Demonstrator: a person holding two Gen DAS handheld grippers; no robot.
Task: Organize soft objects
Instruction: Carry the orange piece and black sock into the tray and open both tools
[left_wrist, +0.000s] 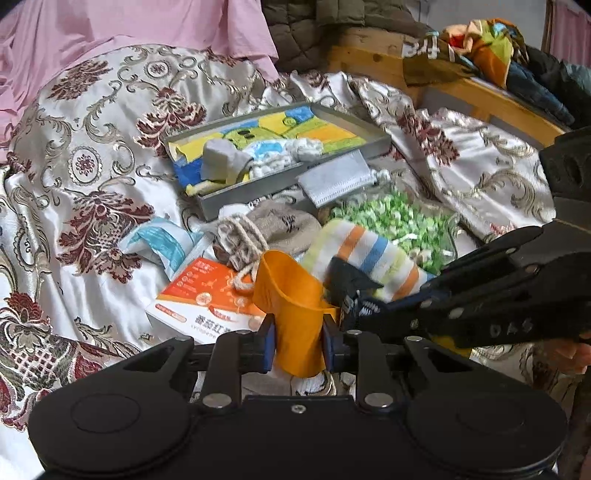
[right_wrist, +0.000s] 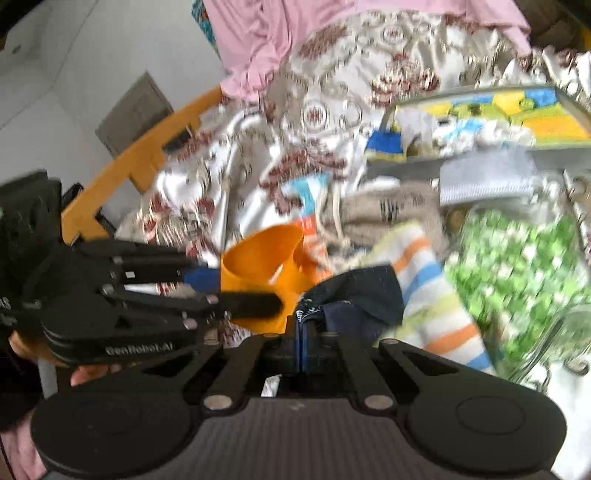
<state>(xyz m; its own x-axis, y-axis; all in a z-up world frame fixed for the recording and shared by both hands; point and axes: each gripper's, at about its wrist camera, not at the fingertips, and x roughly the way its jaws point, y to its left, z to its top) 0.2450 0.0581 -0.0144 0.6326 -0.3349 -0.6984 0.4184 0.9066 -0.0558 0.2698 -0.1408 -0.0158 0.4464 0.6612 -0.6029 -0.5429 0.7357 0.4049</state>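
The left hand-held gripper (left_wrist: 298, 341) pinches a floppy orange cup (left_wrist: 291, 295) over the bed (left_wrist: 74, 155). The right hand-held gripper (right_wrist: 302, 345) is pressed together on a dark blue cloth (right_wrist: 354, 295), just beside the striped sock (right_wrist: 432, 291), near the grey tray (left_wrist: 258, 188) of soft things

Right wrist view: motion-blurred throughout. Orange packet (left_wrist: 207, 295): print too small to read, partly covered by orange cup (left_wrist: 291, 314). Dark cloth (right_wrist: 354, 295): lower end hidden behind right claw (right_wrist: 301, 332).
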